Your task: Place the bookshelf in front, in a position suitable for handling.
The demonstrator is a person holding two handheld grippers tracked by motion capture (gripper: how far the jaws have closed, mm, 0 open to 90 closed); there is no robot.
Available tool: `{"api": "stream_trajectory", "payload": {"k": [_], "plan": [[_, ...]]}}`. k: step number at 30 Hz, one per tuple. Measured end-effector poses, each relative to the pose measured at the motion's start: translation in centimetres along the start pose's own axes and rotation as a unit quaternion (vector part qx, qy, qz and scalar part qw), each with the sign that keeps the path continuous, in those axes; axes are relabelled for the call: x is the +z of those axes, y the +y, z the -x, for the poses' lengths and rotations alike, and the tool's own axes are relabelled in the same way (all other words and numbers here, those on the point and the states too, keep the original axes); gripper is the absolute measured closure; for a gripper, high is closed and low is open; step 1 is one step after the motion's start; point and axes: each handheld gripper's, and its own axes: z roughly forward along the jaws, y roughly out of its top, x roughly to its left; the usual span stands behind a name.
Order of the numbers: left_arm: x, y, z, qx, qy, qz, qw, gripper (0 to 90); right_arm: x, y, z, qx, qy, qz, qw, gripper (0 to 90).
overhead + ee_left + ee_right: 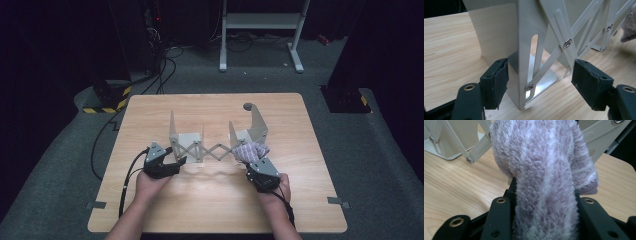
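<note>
Sock gripped on the right, rack framed on the left.
I saw the right gripper [544,220] clamped on the fuzzy sock [544,165] beside the rack's [210,145] right end; left gripper [540,82] jaws stood apart, straddling its left upright.

light: bright tabletop [210,200], dark surroundings — shadows: soft — focus: close views sharp (far edges blurred)

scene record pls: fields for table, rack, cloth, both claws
table: light wood table, dark floor around it
rack: pale metal scissor-lattice rack, stretched out across the table middle
cloth: fluffy lilac-and-white cloth, beside the rack's right end
left claw: left claw open, pads either side of the rack's slotted end upright, far pad clear of it
right claw: right claw shut on cloth
</note>
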Motion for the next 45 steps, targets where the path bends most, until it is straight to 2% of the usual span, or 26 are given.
{"api": "stream_trajectory", "payload": {"k": [8, 11, 14, 20, 22, 23, 25, 28, 31, 33, 34, 36, 41, 45], "plan": [[1.2, 0.2, 3.0, 0.027, -0.027, -0.002, 0.9993, 31.7, -0.3, -0.9, 2.3, 0.022, -0.024, -0.009, 0.9994, 62.0], [1.1, 0.0, 3.4, 0.033, -0.029, -0.006, 0.999, 32.4, -0.2, -1.1, 2.9, 0.029, -0.028, -0.013, 0.9991, 62.0], [-0.1, -0.8, 2.6, 0.023, -0.016, -0.005, 0.9996, 31.9, -0.4, -1.2, 2.1, 0.016, -0.015, -0.009, 0.9997, 62.0], [-3.4, -3.1, -0.3, 0.006, 0.03, -0.026, 0.9992, 30.7, 0.6, -1.3, -1.5, -0.025, 0.031, -0.022, 0.999, 62.0], [-4.4, -3.9, -1.4, -0.006, 0.044, -0.03, 0.9985, 30.3, 1.0, -1.2, -2.4, -0.029, 0.038, -0.023, 0.9986, 62.1], [-4.4, -3.9, -1.4, -0.006, 0.044, -0.03, 0.9985, 30.1, 1.1, -1.0, -2.7, -0.031, 0.039, -0.021, 0.9985, 62.0], [-5.6, -4.9, -2.5, -0.012, 0.059, -0.029, 0.9978, 29.8, 1.0, -0.3, -3.0, -0.03, 0.039, -0.012, 0.9987, 62.1], [-6.2, -5.5, -2.9, -0.018, 0.059, -0.026, 0.9978, 29.8, 0.4, 1.6, -2.8, -0.029, 0.03, 0.013, 0.9991, 62.1], [-6.3, -5.5, -2.9, -0.022, 0.055, -0.02, 0.998, 29.8, -0.4, 3.6, -2.4, -0.029, 0.022, 0.036, 0.9987, 62.1], [-6.3, -5.5, -2.8, -0.023, 0.054, -0.02, 0.9981, 29.8, -0.7, 4.3, -2.2, -0.03, 0.018, 0.044, 0.9984, 62.1], [-6.2, -5.5, -2.7, -0.019, 0.054, -0.022, 0.9981, 29.8, -1.2, 5.3, -2.0, -0.03, 0.015, 0.056, 0.9978, 62.1], [-6.1, -5.5, -2.6, -0.014, 0.054, -0.024, 0.9982, 29.8, -1.5, 5.8, -2.0, -0.03, 0.014, 0.063, 0.9975, 62.1], [-6.1, -5.5, -2.6, -0.011, 0.055, -0.025, 0.9981, 29.8, -1.2, 5.1, -2.3, -0.027, 0.019, 0.061, 0.9976, 62.8], [-6.0, -5.6, -2.4, -0.007, 0.052, -0.027, 0.9982, 29.8, 1.2, 2.2, -3.4, -0.026, 0.038, 0.012, 0.9989, 63.9]]}}
